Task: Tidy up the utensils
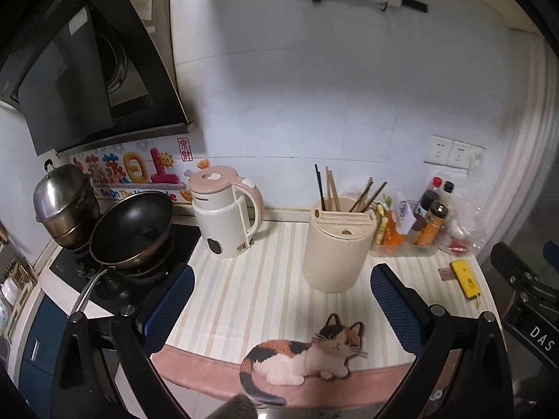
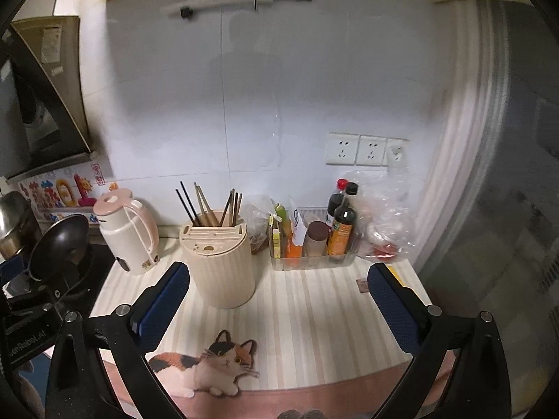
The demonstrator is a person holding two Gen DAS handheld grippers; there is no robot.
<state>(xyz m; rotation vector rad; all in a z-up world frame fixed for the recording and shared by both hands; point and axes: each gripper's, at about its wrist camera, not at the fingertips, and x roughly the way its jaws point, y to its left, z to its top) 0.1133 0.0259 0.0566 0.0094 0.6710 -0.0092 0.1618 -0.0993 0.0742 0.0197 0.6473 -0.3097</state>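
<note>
A cream utensil holder (image 1: 333, 244) stands upright near the middle of the bench (image 1: 251, 279), on its striped covering, with chopsticks (image 1: 332, 188) standing loosely in its rear opening, some dark and some wooden, leaning apart.

The left gripper (image 1: 281, 309) hangs above the front edge of the bench with its jaws wide apart and nothing between them. The holder stands beyond its fingertips, toward the back and slightly toward the right finger.

The right gripper (image 2: 277, 302) is also spread wide and empty. In its view the holder (image 2: 220, 262) is ahead and just beside the left finger (image 2: 164, 300), clear of the pads.

A pink-and-white kettle (image 1: 227, 216) stands to the holder's left, near the stove corner. A clear tray of bottles (image 2: 314, 244) sits toward the back right corner. A cat picture (image 1: 304, 356) lies at the front edge.
</note>
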